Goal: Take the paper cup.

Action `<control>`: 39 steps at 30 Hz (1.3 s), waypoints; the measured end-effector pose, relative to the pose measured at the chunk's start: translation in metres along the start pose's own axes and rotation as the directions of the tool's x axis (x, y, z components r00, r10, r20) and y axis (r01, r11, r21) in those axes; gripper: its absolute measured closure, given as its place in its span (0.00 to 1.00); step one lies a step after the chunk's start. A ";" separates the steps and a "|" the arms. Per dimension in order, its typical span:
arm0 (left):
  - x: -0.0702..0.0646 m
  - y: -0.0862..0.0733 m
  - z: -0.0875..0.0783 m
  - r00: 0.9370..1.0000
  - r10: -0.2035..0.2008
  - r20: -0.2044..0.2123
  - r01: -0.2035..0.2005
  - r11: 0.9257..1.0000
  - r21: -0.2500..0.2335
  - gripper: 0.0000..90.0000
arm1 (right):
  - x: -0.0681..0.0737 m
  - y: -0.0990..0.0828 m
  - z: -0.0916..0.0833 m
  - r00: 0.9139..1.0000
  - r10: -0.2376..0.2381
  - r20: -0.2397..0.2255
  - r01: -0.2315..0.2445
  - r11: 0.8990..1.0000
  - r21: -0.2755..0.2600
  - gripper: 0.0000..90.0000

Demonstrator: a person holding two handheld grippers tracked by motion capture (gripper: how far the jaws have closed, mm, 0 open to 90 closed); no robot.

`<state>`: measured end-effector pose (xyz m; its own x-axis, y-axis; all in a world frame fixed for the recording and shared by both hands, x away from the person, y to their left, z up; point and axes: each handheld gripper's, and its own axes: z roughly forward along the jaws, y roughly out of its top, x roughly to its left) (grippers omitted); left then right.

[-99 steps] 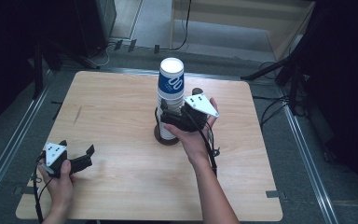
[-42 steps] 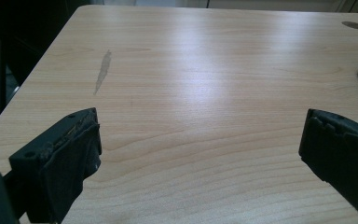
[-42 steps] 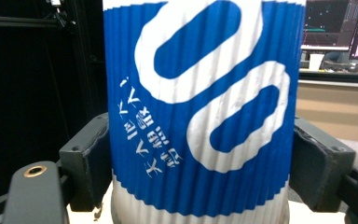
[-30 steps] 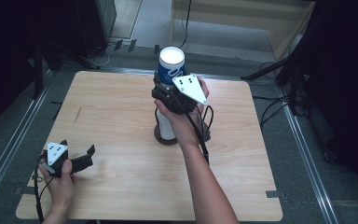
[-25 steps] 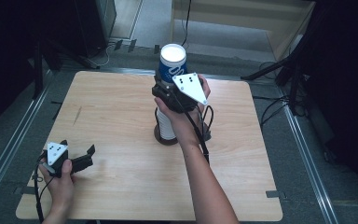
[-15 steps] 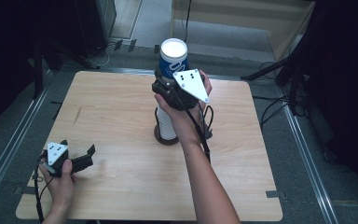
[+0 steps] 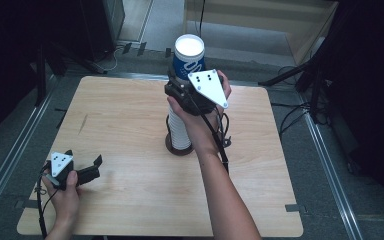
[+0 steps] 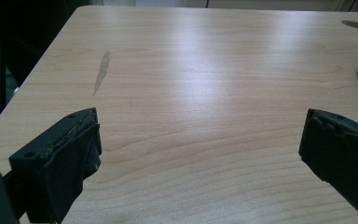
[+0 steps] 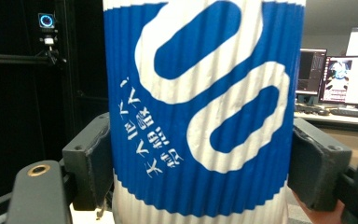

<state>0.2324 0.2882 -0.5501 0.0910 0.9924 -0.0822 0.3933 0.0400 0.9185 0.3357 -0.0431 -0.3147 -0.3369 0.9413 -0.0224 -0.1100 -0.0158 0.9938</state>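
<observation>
- Your right gripper [image 7: 187,82] had its jaws closed on the blue cup [image 7: 189,59], one on each side of its ribbed wall, holding it above the middle of the bench [image 7: 130,125].
- That cup stood clear above the white stack of cups [image 7: 180,131] on its dark base [image 7: 179,148], so the lift looked done; where to put it remained.
- Your left gripper [image 7: 92,167] rested at the near left, jaws wide apart and empty.
</observation>
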 end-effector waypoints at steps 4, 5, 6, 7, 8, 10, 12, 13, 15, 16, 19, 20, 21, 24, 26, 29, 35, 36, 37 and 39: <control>0.000 0.000 0.000 1.000 0.001 0.000 -0.001 1.000 -0.002 0.00 | -0.003 0.005 -0.002 1.000 0.001 -0.003 -0.001 1.000 -0.011 0.22; 0.000 0.000 0.000 1.000 0.000 0.000 0.000 1.000 -0.001 0.00 | -0.003 0.005 -0.002 1.000 0.001 -0.003 -0.001 1.000 -0.011 0.22; 0.000 0.000 0.000 1.000 0.002 0.001 -0.002 1.000 0.001 0.00 | -0.004 0.006 -0.003 1.000 0.003 -0.003 -0.003 1.000 -0.013 0.22; 0.000 0.000 0.000 1.000 0.002 0.001 -0.002 1.000 -0.001 0.00 | -0.005 0.007 -0.004 1.000 0.003 -0.003 -0.003 1.000 -0.018 0.22; 0.000 0.000 0.000 1.000 0.002 0.000 -0.002 1.000 -0.002 0.00 | -0.005 0.008 -0.005 1.000 0.005 -0.002 -0.005 1.000 -0.019 0.22; 0.000 0.000 0.000 1.000 0.002 0.001 -0.002 1.000 -0.001 0.00 | -0.007 0.009 -0.006 1.000 0.002 0.002 -0.002 1.000 -0.024 0.22; 0.000 0.000 0.000 1.000 0.002 0.001 -0.002 1.000 -0.001 0.00 | -0.009 0.010 -0.008 1.000 0.002 0.008 -0.002 1.000 -0.023 0.22; 0.000 0.000 0.000 1.000 0.002 0.001 -0.002 1.000 0.000 0.00 | -0.010 0.011 -0.009 1.000 0.001 0.008 -0.001 1.000 -0.024 0.22; 0.000 0.000 0.000 1.000 0.002 0.001 -0.002 1.000 -0.001 0.00 | -0.014 0.011 -0.011 1.000 0.002 0.013 -0.002 1.000 -0.022 0.22; 0.000 0.000 0.000 1.000 0.002 0.000 -0.002 1.000 -0.002 0.00 | -0.015 0.011 -0.011 1.000 0.001 0.015 0.000 1.000 -0.023 0.22; 0.000 0.000 0.000 1.000 0.002 0.000 -0.002 1.000 -0.002 0.00 | -0.017 0.011 -0.013 1.000 0.005 0.020 -0.005 1.000 -0.021 0.22; 0.000 0.000 0.000 1.000 0.002 0.001 -0.002 1.000 -0.002 0.00 | -0.018 0.011 -0.014 1.000 0.006 0.022 -0.006 1.000 -0.019 0.22; 0.000 0.000 0.000 1.000 0.002 0.001 -0.002 1.000 -0.003 0.00 | -0.020 0.010 -0.015 1.000 0.006 0.024 -0.005 1.000 -0.021 0.22; 0.000 0.000 0.000 1.000 0.002 0.001 -0.002 1.000 -0.002 0.00 | -0.023 0.008 -0.017 1.000 0.008 0.029 -0.007 1.000 -0.016 0.22; 0.000 0.000 0.000 1.000 0.002 0.000 -0.002 1.000 -0.002 0.00 | -0.025 0.006 -0.019 0.999 0.003 0.033 -0.003 1.000 -0.013 0.22; -0.001 0.000 0.000 1.000 0.004 0.000 -0.004 1.000 -0.002 0.00 | -0.032 0.004 -0.024 0.999 0.002 0.047 -0.002 1.000 -0.013 0.22; -0.001 0.000 0.000 1.000 0.006 0.000 -0.006 1.000 -0.002 0.00 | -0.040 -0.002 -0.031 0.998 0.009 0.063 -0.009 1.000 -0.001 0.22; -0.001 0.000 0.000 1.000 0.005 -0.001 -0.005 1.000 -0.003 0.00 | -0.042 -0.004 -0.032 0.998 0.006 0.067 -0.006 1.000 0.001 0.22; -0.001 0.000 0.000 1.000 0.005 0.000 -0.005 1.000 -0.003 0.00 | -0.044 -0.007 -0.034 0.997 0.010 0.072 -0.011 1.000 0.007 0.22; -0.001 0.000 0.000 1.000 0.006 0.000 -0.006 1.000 -0.002 0.00 | -0.047 -0.010 -0.037 0.997 0.009 0.076 -0.010 1.000 0.012 0.22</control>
<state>0.2326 0.2875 -0.5501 0.0928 0.9927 -0.0770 0.3905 0.0349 0.9199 0.3182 -0.0995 -0.3279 -0.2663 0.9639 -0.0049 -0.0956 -0.0214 0.9952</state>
